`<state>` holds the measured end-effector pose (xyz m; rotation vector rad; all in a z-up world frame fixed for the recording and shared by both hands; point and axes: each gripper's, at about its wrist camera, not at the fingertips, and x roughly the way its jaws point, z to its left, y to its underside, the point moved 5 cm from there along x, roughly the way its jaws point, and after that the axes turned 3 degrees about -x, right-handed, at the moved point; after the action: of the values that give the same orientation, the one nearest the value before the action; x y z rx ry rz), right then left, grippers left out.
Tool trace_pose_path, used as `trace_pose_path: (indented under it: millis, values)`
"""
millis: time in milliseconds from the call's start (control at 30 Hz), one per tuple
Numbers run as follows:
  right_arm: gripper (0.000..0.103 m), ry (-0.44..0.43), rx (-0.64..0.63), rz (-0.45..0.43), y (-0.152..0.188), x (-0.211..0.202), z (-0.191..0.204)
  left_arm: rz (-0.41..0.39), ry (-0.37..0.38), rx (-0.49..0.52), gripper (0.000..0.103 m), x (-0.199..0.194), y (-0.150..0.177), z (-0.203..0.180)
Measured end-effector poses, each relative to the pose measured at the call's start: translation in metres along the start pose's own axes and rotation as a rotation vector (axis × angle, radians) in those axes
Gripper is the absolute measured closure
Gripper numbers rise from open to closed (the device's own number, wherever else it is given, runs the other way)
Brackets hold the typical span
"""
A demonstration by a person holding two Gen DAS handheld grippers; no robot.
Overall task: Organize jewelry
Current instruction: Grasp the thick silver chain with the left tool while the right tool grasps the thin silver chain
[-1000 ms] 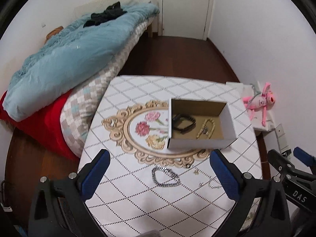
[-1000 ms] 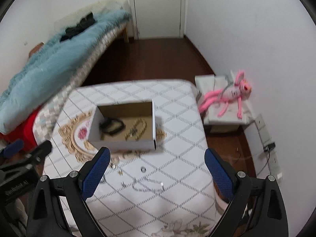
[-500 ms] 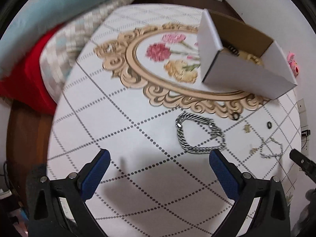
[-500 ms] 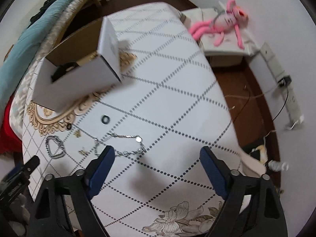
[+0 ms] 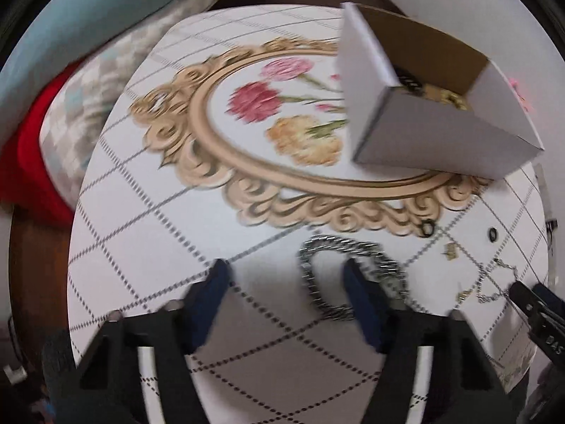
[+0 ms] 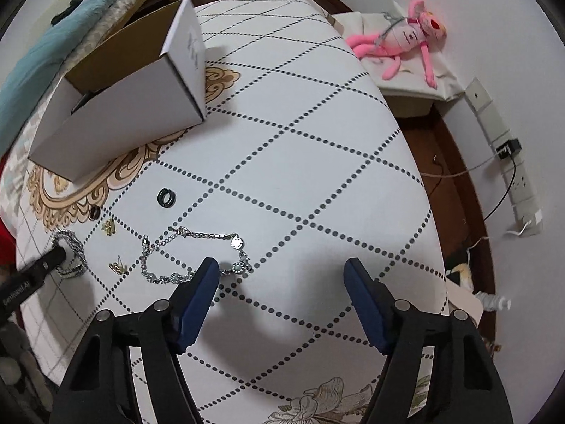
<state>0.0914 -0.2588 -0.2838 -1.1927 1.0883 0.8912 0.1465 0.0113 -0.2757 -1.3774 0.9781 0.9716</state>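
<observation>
A chunky silver chain bracelet [image 5: 317, 243] lies on the white tablecloth [image 5: 148, 247]. My left gripper [image 5: 287, 277] hangs just over it, jaws closing; the chain's left loop is between the fingers and the right finger [image 5: 360, 293] overlaps it. No pad visibly presses on it. A thin silver bracelet [image 6: 197, 235] lies by my right gripper [image 6: 282, 274], whose jaws are also closing. Only the bracelet's right end reaches inside the left finger [image 6: 203, 289]. The open white box [image 5: 434, 134] [image 6: 123, 116] behind holds a black band and gold beads.
Two dark rings [image 6: 166, 198] [image 6: 93, 212] and small gold earrings [image 6: 109, 227] [image 6: 118, 266] lie between the bracelets. A bed with a blue quilt [image 5: 88, 24] borders the table on the left. A pink plush toy [image 6: 406, 42] and a power strip [image 6: 522, 190] sit beyond the right edge.
Both grippers have sunk close to the table and tilted down. The left jaws have narrowed sharply around the chunky chain; the right jaws have narrowed slightly beside the thin bracelet.
</observation>
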Motion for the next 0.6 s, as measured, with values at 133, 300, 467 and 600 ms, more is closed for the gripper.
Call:
trace_pose_path:
  millis: [133,300,467,600]
  values:
    - [0.04,0.008,-0.029,-0.03,0.0,-0.003,0.01,0.005,0.036,0.036,0.098,-0.003,0.001,-0.012]
    - [0.103,-0.081,-0.048,-0.042,0.001,-0.008,0.028,0.007,0.098,0.007,0.101,-0.011,0.002,-0.012]
    - [0.103,-0.177,-0.017,-0.055,0.006,-0.014,0.037,-0.005,0.144,-0.017,0.101,-0.028,0.01,0.0]
    - [0.103,-0.254,0.022,-0.098,0.007,-0.032,0.038,-0.017,0.186,-0.039,0.101,-0.047,0.009,0.0]
